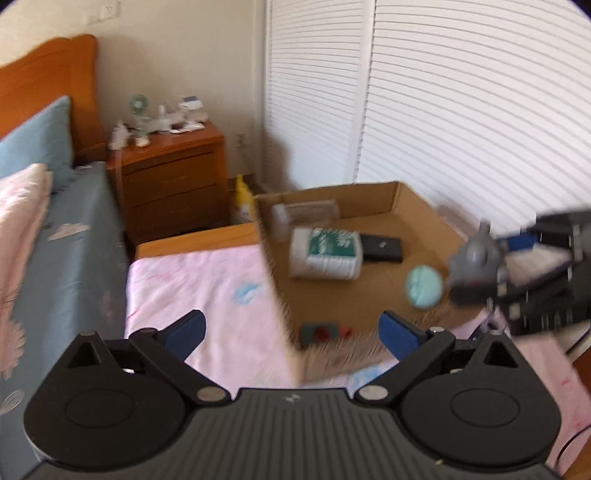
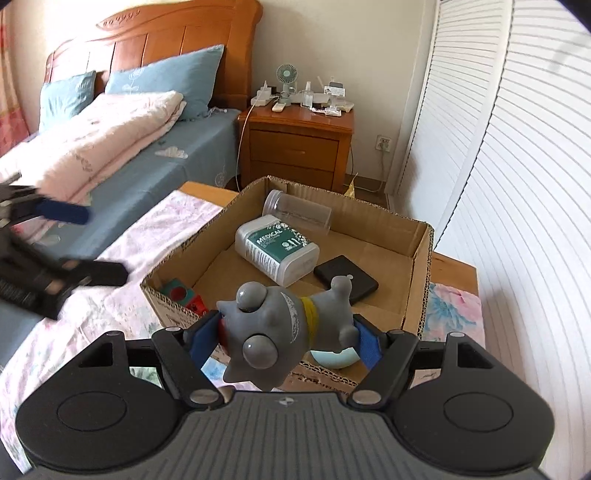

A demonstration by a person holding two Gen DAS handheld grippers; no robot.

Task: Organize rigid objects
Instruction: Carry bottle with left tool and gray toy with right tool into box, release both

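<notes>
The right gripper (image 2: 288,341) has its jaws clamped on the gray toy (image 2: 280,328), low in the frame. Next, lower it into the cardboard box (image 2: 421,240). The left gripper (image 1: 291,332) has its jaws apart, holding nothing.

A bedroom in a home. Far ahead of the right jaws, a wooden headboard (image 2: 155,33), blue pillows (image 2: 166,81) and a soft pink quilt (image 2: 103,136) on a blue sheet. Straight ahead of them, a wooden nightstand (image 2: 295,140) with a little fan (image 2: 286,79) on top. Off to the right, white slatted closet doors (image 2: 517,166).
</notes>
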